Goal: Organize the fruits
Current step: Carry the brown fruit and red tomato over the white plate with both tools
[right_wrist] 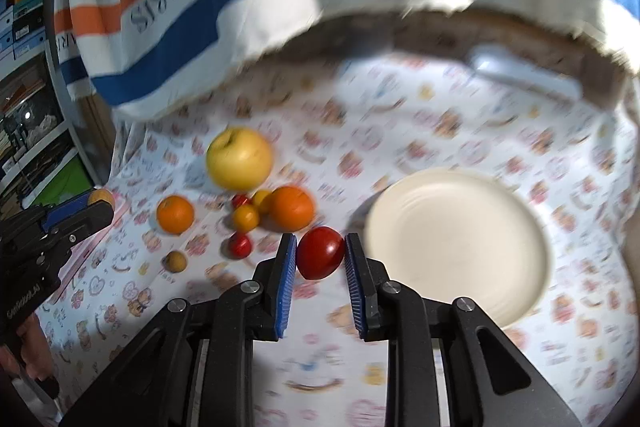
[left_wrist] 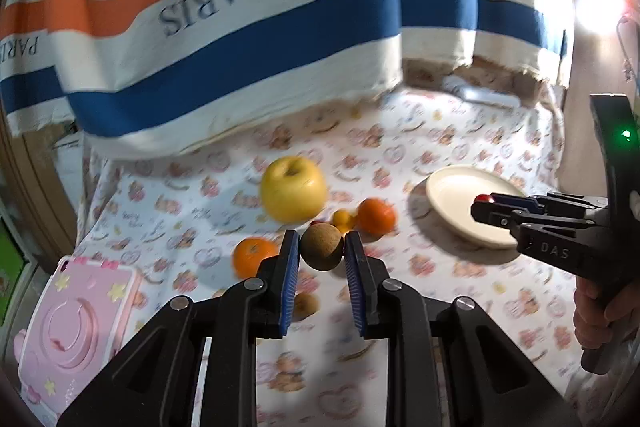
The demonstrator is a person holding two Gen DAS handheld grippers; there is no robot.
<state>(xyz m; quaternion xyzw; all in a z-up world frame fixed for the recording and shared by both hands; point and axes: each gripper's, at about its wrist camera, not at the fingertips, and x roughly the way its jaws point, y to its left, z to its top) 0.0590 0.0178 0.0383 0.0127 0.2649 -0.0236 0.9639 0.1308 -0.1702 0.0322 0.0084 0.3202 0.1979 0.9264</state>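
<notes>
My left gripper point(left_wrist: 322, 253) is shut on a round brown fruit point(left_wrist: 321, 247) and holds it above the cloth. My right gripper point(right_wrist: 320, 255) is shut on a red tomato point(right_wrist: 319, 253), just left of the cream plate point(right_wrist: 460, 247). In the left wrist view the right gripper point(left_wrist: 486, 205) hovers over the plate point(left_wrist: 460, 199). On the cloth lie a yellow apple point(right_wrist: 239, 158), two oranges point(right_wrist: 175, 215) point(right_wrist: 292, 207), small yellow fruits point(right_wrist: 245, 217), small red tomatoes point(right_wrist: 240, 245) and another brown fruit point(right_wrist: 175, 261).
A striped "PARIS" cloth point(left_wrist: 240, 27) hangs over the back of the table. A pink case point(left_wrist: 76, 331) lies at the left front. A white object point(right_wrist: 524, 73) lies at the back right. Shelves point(right_wrist: 32, 67) stand at the far left.
</notes>
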